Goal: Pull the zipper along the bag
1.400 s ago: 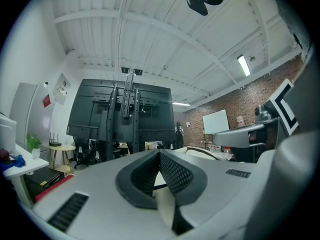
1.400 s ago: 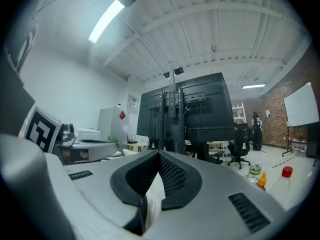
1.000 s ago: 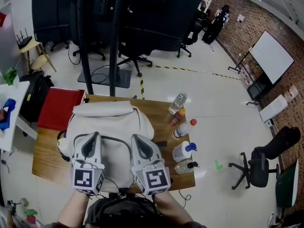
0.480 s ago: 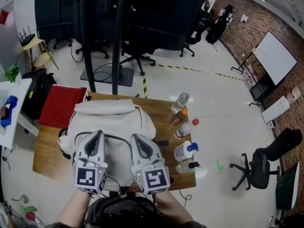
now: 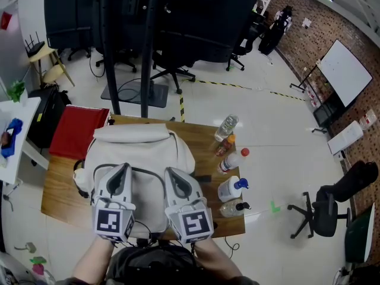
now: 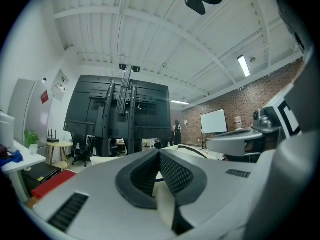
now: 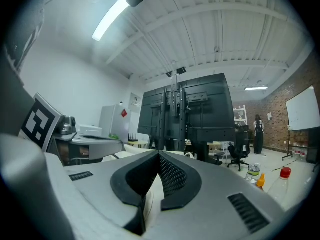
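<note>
Holding the left gripper and the right gripper side by side, low over the near end of the white backpack, noses pointing away toward its far end. Keeping the left jaws pressed tight together, with nothing pinched. Keeping the right jaws together at the tips too, or very nearly; maybe a tiny gap, hard to tell from here, but no tab and no cloth caught in there. Leaving the backpack lying flat on the wooden table, folded top at the far side, with a dark curved line, likely the zipper, running across it between the two noses. Off to the right of the backpack, a row of bottles, well clear of both grippers. Off to the left, past the table edge, a red mat. Compared with a second ago, almost no change: same spot for both grippers, same closed jaws, same place for the backpack, only a small shift of the head camera. So, by the look of it, no start on the pull yet, and no hold on the zipper tab. Next, most likely: open one pair of jaws, come down on the tab, pinch it, then steady the backpack with the other gripper while sliding the tab along that dark line.
</note>
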Motion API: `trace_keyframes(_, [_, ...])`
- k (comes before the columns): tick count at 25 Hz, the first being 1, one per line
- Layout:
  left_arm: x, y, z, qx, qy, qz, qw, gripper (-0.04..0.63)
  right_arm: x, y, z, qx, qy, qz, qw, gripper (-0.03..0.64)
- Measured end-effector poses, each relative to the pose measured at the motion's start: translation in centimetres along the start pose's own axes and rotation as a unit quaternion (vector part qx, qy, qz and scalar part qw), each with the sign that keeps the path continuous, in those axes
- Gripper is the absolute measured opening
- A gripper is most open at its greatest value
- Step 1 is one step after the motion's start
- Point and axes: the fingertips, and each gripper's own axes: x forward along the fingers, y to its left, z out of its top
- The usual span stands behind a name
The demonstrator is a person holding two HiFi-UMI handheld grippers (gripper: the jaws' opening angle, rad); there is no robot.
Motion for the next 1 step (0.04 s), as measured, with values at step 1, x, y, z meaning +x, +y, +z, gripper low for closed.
trace_keyframes(1, [0.02, -0.05, -0.03, 0.0, 0.0, -0.001, 1.0, 0.009, 0.0, -0.03, 0.07, 0.001, -0.003, 0.0, 1.0, 0.028])
